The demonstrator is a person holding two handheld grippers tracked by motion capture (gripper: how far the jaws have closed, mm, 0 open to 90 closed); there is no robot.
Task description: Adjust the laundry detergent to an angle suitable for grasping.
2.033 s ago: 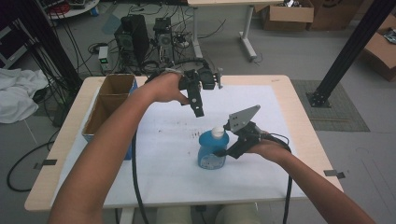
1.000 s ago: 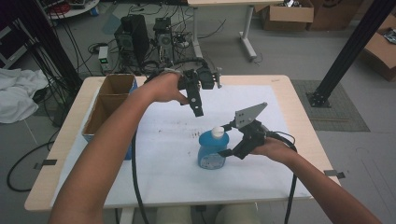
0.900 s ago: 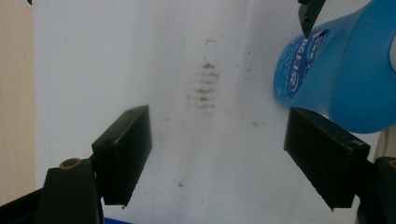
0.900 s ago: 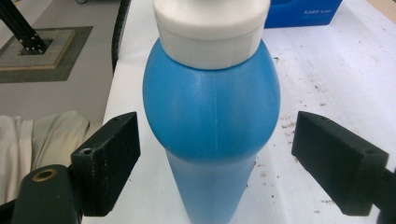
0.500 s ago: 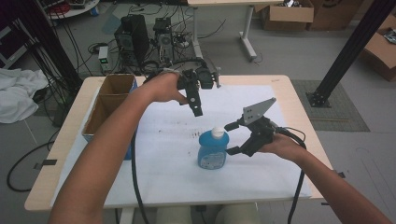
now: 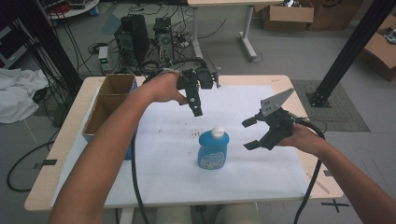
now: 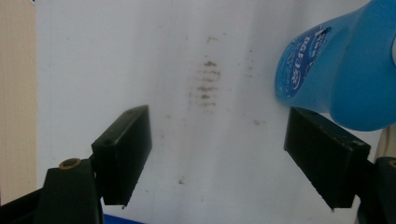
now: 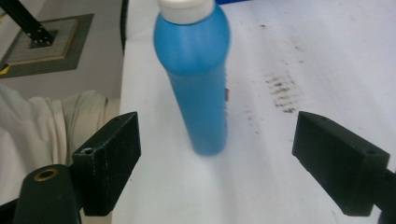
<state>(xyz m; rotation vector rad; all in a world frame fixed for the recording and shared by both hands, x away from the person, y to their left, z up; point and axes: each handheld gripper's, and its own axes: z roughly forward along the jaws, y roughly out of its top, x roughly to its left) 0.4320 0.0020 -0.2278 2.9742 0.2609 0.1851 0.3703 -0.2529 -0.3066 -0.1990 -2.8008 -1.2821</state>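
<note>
High view: one blue bottle [image 6: 213,150] with a white cap stands upright on the white paper sheet [image 6: 159,163] that covers the table [image 6: 60,154], near the middle. Two grippers hang above the sheet. The right gripper [image 6: 250,134] sits just to the bottle's right, apart from it, its jaws spread wide with nothing between them. The left gripper [image 6: 197,111] hovers beyond the bottle, pointing down; from this camera its jaws overlap and the gap is hard to read.

Left gripper view settles that: the jaws stand wide apart and empty, over a patch of brown smudges [image 7: 205,84] on the sheet. The bottle here is cut off by the upper right corner, so its cap is mostly out of frame and the label print is too blurred to read.

Right gripper view has the bottle [image 8: 198,79] upright ahead of the open jaws, not touched by either; its cap is clipped by the top edge.

One cardboard box [image 6: 108,100] sits at the table's left edge, its contents too dark to make out.
</note>
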